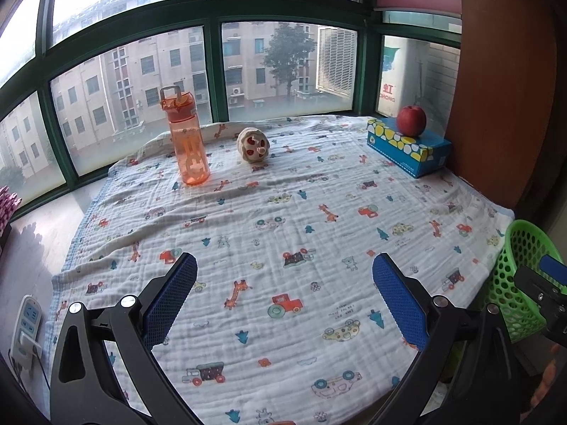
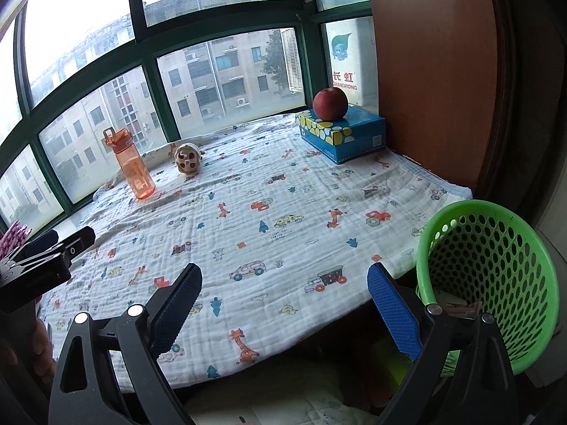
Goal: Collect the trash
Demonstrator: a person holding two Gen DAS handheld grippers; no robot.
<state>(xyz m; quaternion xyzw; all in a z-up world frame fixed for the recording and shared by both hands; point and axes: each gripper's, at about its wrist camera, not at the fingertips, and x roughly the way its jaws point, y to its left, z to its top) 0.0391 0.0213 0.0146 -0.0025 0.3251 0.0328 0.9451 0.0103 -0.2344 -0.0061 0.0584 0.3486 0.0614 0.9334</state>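
Note:
My left gripper (image 1: 285, 260) is open over the near part of a cartoon-print cloth (image 1: 319, 212), with nothing between its blue pads. My right gripper (image 2: 285, 269) is also open and empty, at the cloth's (image 2: 283, 194) front edge, just left of a green perforated basket (image 2: 478, 209). Something brownish (image 2: 460, 310) lies at the basket's bottom, mostly hidden. The basket (image 1: 524, 226) shows at the right edge in the left wrist view. A small round beige thing with red spots (image 1: 252, 144) (image 2: 187, 158) lies far back by the window.
An orange water bottle (image 1: 187, 141) (image 2: 133, 166) stands upright at the back left. A red apple (image 1: 411, 120) (image 2: 330, 103) sits on a blue tissue box (image 1: 414, 148) (image 2: 358, 134) at the back right, beside a brown wooden panel (image 2: 432, 71). A power strip (image 1: 26, 322) lies left of the cloth.

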